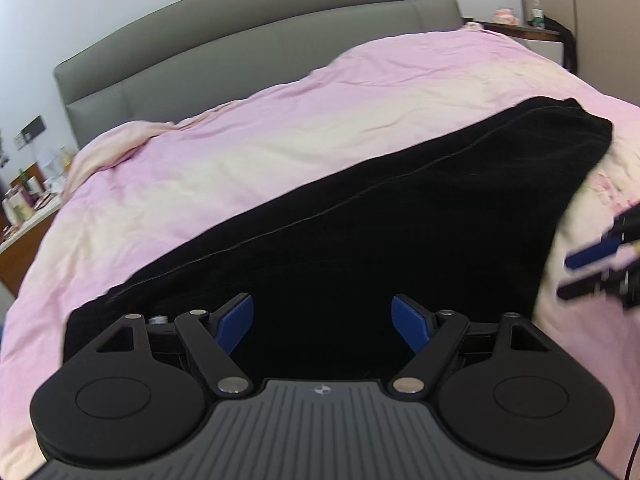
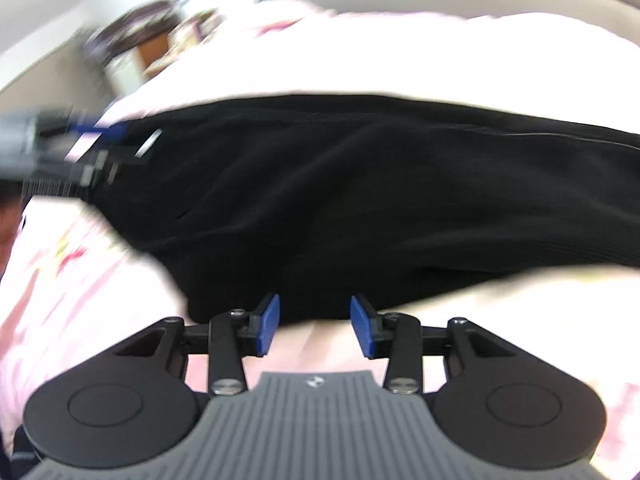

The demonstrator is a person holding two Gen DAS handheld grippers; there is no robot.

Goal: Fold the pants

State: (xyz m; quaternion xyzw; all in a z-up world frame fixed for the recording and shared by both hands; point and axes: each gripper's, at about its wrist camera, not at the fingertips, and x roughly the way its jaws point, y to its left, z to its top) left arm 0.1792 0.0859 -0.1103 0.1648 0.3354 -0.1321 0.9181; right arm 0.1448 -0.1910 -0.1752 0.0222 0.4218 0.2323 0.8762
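Note:
Black pants (image 1: 360,220) lie flat on a pink bed cover (image 1: 240,152), stretching from the near left to the far right. My left gripper (image 1: 322,322) is open and empty, its blue pads just above the near end of the pants. My right gripper (image 2: 315,326) is open and empty at the near edge of the pants (image 2: 360,200). The right gripper also shows at the right edge of the left wrist view (image 1: 592,272). The left gripper shows blurred at the left of the right wrist view (image 2: 80,148).
A grey padded headboard (image 1: 240,48) stands behind the bed. A cluttered bedside table (image 1: 28,208) is at the left and another nightstand with a green bottle (image 1: 536,10) at the far right. The right wrist view is motion-blurred.

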